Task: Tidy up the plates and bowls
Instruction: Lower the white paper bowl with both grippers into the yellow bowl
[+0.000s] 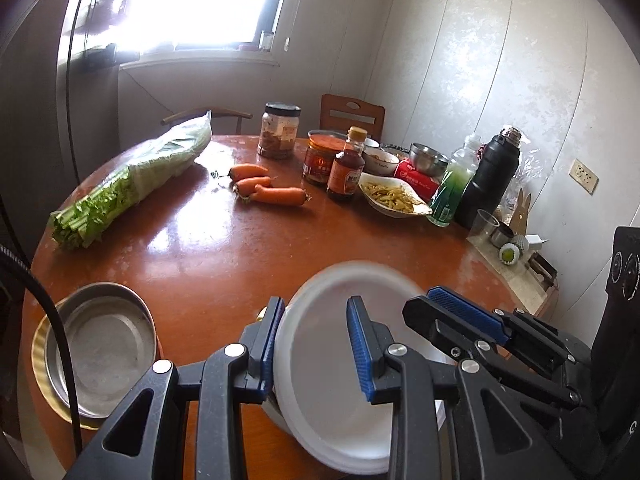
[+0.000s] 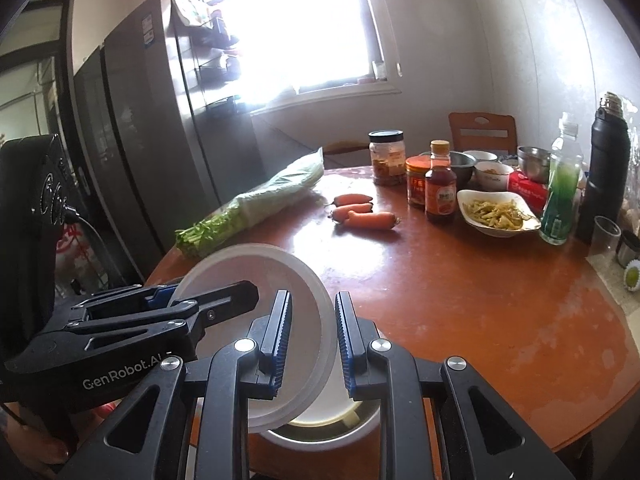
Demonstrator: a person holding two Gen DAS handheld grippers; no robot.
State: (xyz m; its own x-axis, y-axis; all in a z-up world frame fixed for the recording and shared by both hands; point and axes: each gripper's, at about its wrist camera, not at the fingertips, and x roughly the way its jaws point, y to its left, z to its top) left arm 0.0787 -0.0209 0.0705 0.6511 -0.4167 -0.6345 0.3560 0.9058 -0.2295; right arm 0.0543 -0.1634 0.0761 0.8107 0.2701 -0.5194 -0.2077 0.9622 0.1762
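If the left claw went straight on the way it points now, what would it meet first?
Likely the tilted white plate: the left claw already straddles its rim, jaws apart. Beyond lies bare table, though depth is unclear.

L tongs [image 1: 316, 344] and R tongs [image 2: 312, 344] both spread apart, angled toward each other.

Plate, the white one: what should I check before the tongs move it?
1. White plate sits between the left tongs: ok.
2. Its rim sits between the right tongs: ok.
3. Either tongs squeezing it tight: cannot tell.
4. White plate level: not ok, it is tilted.
5. Bowl right under it: ok.
6. Steel plate has nothing in it: ok.
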